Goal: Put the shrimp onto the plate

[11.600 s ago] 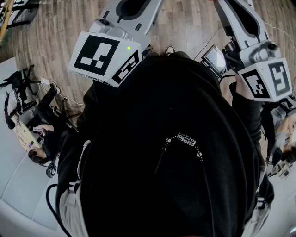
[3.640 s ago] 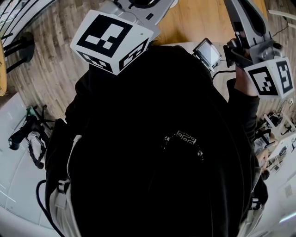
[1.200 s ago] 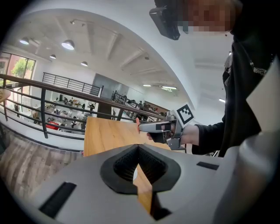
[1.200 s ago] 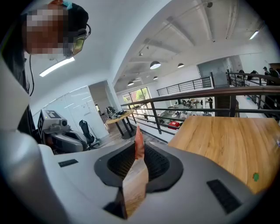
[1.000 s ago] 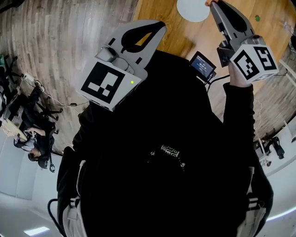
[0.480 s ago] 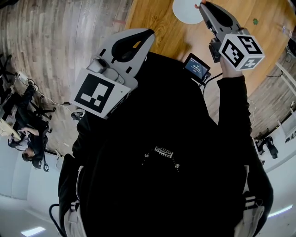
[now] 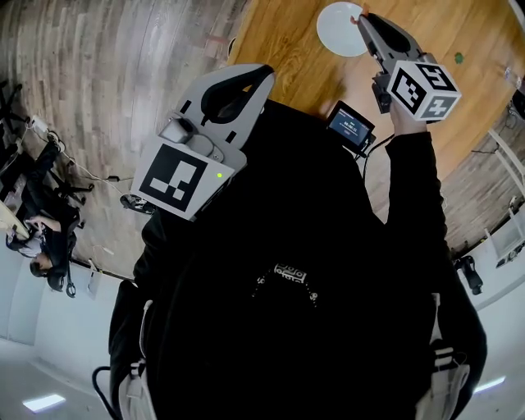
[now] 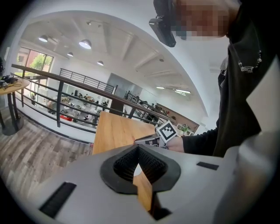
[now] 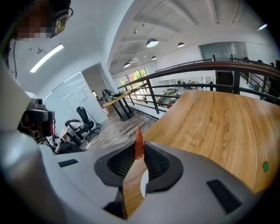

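Wooden tabletop (image 7: 289, 47) carries a white plate (image 7: 338, 31). Your right tool (image 9: 139, 148) pinches the shrimp (image 9: 138, 138) above the plate's edge, and your left tool (image 8: 138, 148) is clenched, empty.

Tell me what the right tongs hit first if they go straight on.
Probably the white plate: the right tongs, shut on the shrimp, point over its rim. Height above it is unclear.

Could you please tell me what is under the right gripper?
The white plate on the wooden table, partly covered by the right gripper, which pinches the shrimp.
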Motion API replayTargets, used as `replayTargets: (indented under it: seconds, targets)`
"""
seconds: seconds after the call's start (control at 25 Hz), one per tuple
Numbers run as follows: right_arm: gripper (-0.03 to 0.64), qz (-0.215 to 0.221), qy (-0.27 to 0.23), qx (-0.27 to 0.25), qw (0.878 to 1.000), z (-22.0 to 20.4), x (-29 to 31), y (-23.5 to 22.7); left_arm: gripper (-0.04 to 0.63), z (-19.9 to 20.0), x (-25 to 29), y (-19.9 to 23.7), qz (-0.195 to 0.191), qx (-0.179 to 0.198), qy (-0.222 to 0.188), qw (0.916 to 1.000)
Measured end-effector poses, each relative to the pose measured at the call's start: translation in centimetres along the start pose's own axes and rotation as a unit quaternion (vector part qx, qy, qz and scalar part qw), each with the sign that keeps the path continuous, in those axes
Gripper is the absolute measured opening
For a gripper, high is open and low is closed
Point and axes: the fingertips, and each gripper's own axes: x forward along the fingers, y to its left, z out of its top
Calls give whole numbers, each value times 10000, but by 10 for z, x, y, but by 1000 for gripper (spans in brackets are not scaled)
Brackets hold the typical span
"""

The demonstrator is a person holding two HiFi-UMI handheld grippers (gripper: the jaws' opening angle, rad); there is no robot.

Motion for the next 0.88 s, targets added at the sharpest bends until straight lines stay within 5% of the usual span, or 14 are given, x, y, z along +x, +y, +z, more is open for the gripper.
replayTargets:
  seconds: [0.88]
  targets:
    - [75,-205,638,185,9976,-59,28,-38,-3,-4,-4,2,56,-22,74,10000]
